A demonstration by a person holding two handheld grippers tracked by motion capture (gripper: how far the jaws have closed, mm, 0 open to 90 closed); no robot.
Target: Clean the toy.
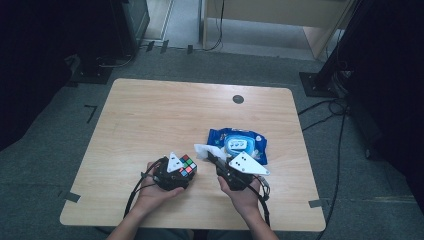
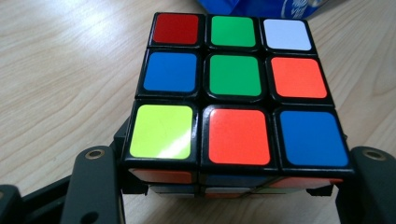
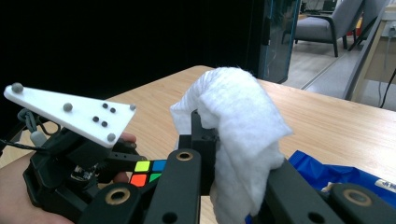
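A scrambled Rubik's cube (image 1: 188, 165) is clamped between the jaws of my left gripper (image 1: 183, 171), just above the table's near half. In the left gripper view the cube (image 2: 236, 77) has its top face up, with a black jaw pressed against each side of it, and my left gripper (image 2: 233, 189) is shut on it. My right gripper (image 1: 212, 158) is shut on a white wipe (image 1: 204, 149), which points toward the cube. In the right gripper view the wipe (image 3: 238, 107) drapes over the jaw tips of my right gripper (image 3: 233, 154), with the cube (image 3: 147, 171) beyond at the left.
A blue pack of wet wipes (image 1: 239, 142) lies just behind my right gripper, its lid facing up. The wooden table (image 1: 150, 115) has a round cable hole (image 1: 238, 99) at its far edge. A person's hands hold both grippers near the front edge. A chair (image 3: 322, 23) stands far off.
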